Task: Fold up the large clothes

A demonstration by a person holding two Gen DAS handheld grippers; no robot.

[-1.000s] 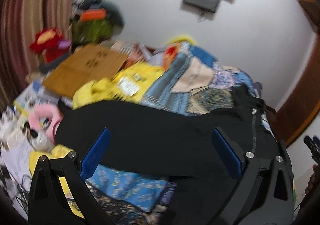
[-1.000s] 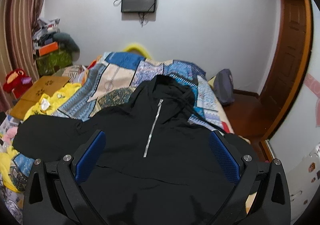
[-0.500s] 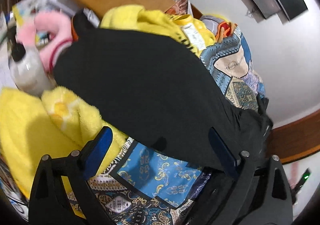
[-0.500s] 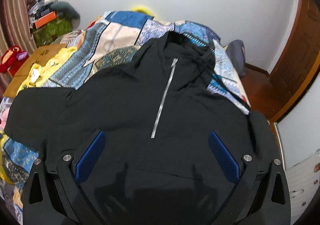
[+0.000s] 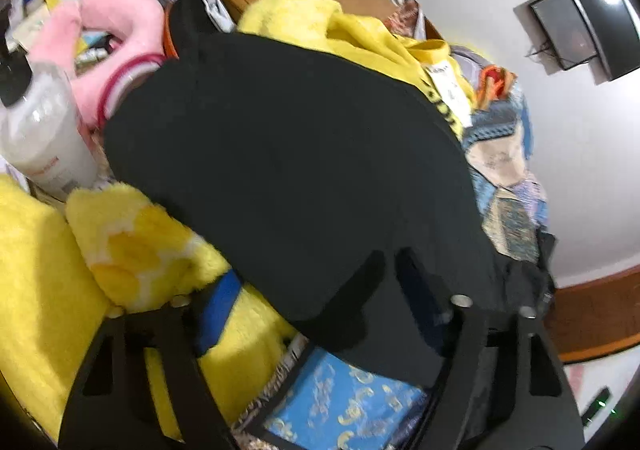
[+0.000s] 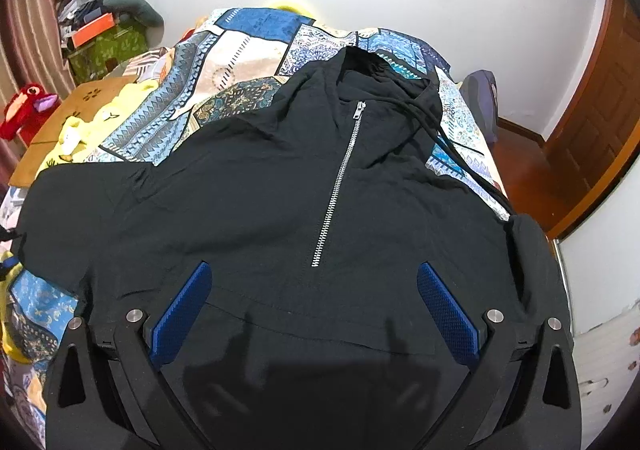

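**Operator:** While my left gripper (image 5: 316, 314) has just been closing, its fingers straddle the near edge of the black hoodie's (image 6: 320, 190) sleeve (image 5: 288, 154), cloth between them but not yet pinched, as far as I can tell. My right gripper (image 6: 316, 306) hovers with fingers wide apart over the hem, holding nothing.

**Spotter:** What worries you?

**Operator:** The yellow plush blanket (image 5: 132, 246) lies just beside that sleeve edge; I could nip it too and drag both. The bottle (image 5: 40, 138) stands near the cuff and might tip.

**Spotter:** Room to move?

**Operator:** The hoodie lies spread, zip up, on the patchwork bedspread (image 6: 240, 62). Its right sleeve (image 6: 536, 270) droops over the bed's edge; open quilt lies beyond the hood.
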